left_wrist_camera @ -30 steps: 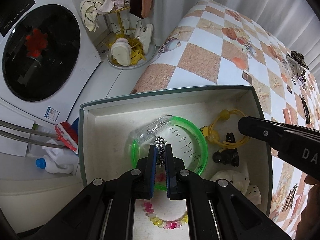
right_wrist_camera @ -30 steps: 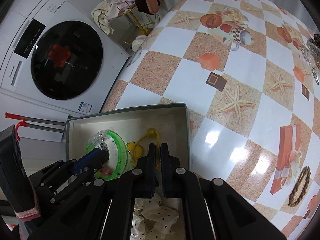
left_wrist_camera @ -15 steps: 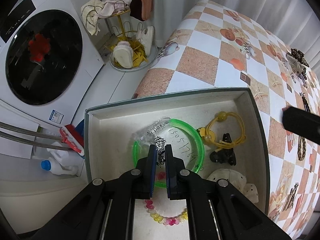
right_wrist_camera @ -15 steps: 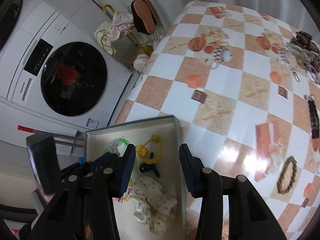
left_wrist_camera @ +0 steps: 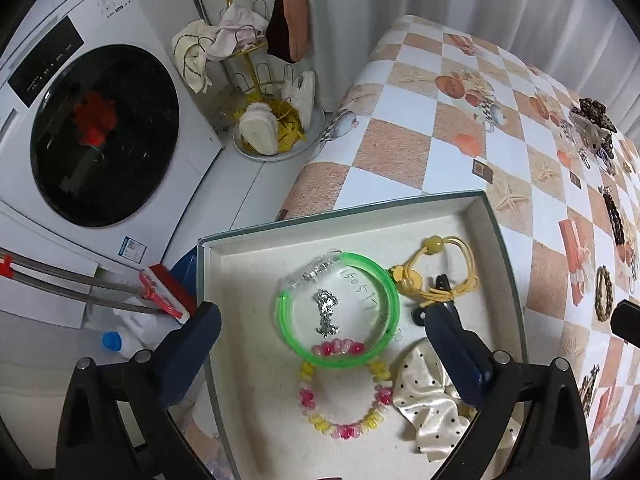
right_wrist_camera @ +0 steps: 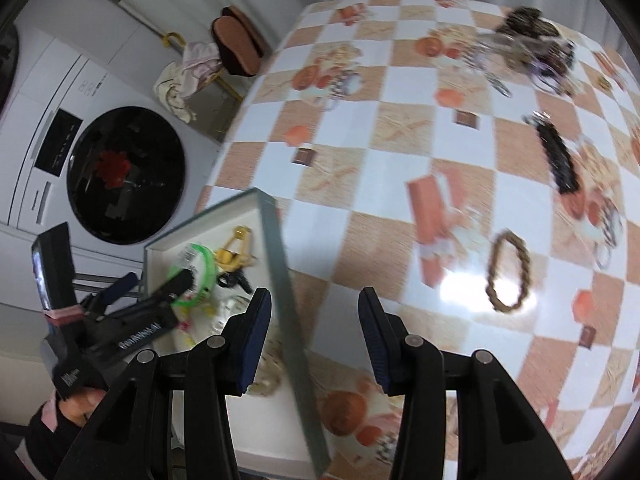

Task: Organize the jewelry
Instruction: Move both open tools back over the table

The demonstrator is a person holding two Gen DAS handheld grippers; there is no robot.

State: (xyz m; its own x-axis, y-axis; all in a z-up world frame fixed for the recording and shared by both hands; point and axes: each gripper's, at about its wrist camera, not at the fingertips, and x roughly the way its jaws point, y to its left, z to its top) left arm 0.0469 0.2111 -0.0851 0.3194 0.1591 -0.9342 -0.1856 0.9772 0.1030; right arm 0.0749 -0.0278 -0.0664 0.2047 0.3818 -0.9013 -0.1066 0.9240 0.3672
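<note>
A glossy checkered tabletop (left_wrist_camera: 404,112) is carrying a shallow, pale-lined box (left_wrist_camera: 505,264) at its edge. Inside are lying a translucent green bangle (left_wrist_camera: 390,292), a knobbly bead bracelet (left_wrist_camera: 344,428) and — within the bangle — a small silver chain (left_wrist_camera: 326,312). The left tool (left_wrist_camera: 332,344) is opening wide above it, holding nothing; the right tool (right_wrist_camera: 314,340) is half-open, straddling the box wall — empty.

The box (left_wrist_camera: 496,224) walls fence in crowded trinkets – open checkered tablecloth (right_wrist_camera: 360,168) lies beside it, 1 woven ring (right_wrist_camera: 508,272) apart.
</note>
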